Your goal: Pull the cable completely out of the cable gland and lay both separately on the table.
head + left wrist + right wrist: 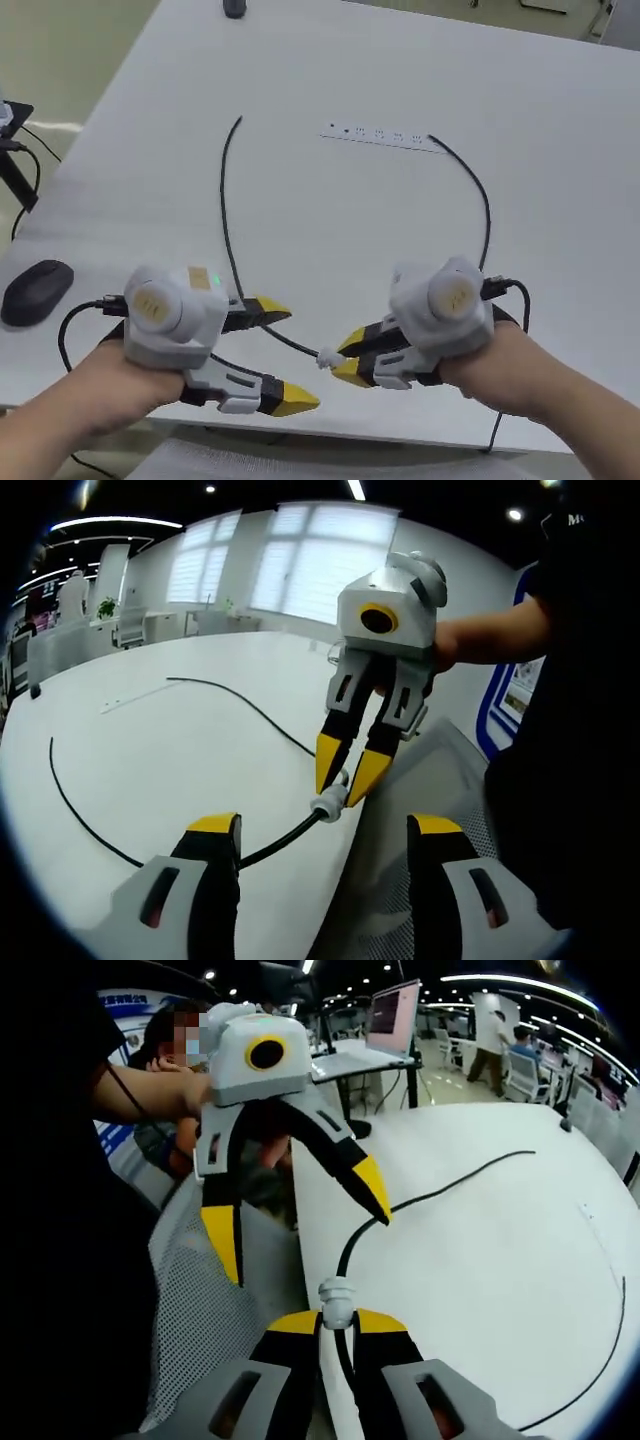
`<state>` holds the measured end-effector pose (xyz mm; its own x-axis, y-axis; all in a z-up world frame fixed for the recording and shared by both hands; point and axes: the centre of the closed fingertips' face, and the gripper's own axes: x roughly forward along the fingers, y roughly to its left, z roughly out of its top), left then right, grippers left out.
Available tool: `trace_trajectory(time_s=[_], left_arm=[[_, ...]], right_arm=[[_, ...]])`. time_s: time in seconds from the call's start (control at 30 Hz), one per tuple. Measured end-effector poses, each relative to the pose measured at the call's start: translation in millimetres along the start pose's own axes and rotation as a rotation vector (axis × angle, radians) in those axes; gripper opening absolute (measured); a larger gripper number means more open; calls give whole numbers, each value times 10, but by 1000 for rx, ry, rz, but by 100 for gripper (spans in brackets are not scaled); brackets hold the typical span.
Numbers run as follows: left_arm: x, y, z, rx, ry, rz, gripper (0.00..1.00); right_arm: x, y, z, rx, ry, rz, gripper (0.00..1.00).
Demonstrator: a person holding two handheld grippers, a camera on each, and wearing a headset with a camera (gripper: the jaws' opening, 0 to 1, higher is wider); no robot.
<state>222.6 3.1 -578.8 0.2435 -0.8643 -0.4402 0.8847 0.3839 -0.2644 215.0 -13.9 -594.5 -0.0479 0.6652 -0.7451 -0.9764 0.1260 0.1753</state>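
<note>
**Right gripper (340,360) clamps cable gland (327,358), cable (226,230) not yet drawn out**

Head view: from the gland, at the near edge of the table (400,230), the single black cable runs left and away, passing between the wide-open, empty jaws of the left gripper (296,357), the nearer one to it. Left gripper view: its own jaws stand well apart either side of the cable, just short of the gland. Right gripper view: its own jaws are closed on the gland, and the cable's long axis leads straight away. Count: one gland, one cable, two grippers.

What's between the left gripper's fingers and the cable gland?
A short run of black cable over bare table, per the left gripper view; right gripper holds the cable gland.
</note>
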Motion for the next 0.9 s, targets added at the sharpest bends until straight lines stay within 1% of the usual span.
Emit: trace_trajectory(time_s=[0.07,0.13,0.23,0.27,0.37,0.53,0.6,0.77,0.83,0.9], left_arm=[[40,-26,-17,-4,5,-18,65],[63,-39,-16,0,-1,-25,63],[96,-66,-4,-7,-15,-43,59],[103,-62,-12,-5,-17,-46,59],[114,-110,24,0,-40,-73,57],[115,-118,25,-1,-42,-94,47],[122,-134,22,-19,-41,-105,44],[134,-171,35,-4,-54,-123,38],[134,-189,49,4,-64,-134,32],[135,-204,46,1,-65,-141,28]], right_arm=[[-19,23,10,-2,3,3,6],[-35,55,6,-29,13,6,6],[-54,113,8,-69,16,20,6],[-58,126,12,-70,16,26,6],[-68,170,25,-103,15,42,6],[-85,175,57,-135,15,48,6],[-93,174,69,-152,22,48,6],[-99,185,102,-187,30,56,6],[-94,184,97,-193,33,59,6],[-92,181,95,-197,35,58,6]])
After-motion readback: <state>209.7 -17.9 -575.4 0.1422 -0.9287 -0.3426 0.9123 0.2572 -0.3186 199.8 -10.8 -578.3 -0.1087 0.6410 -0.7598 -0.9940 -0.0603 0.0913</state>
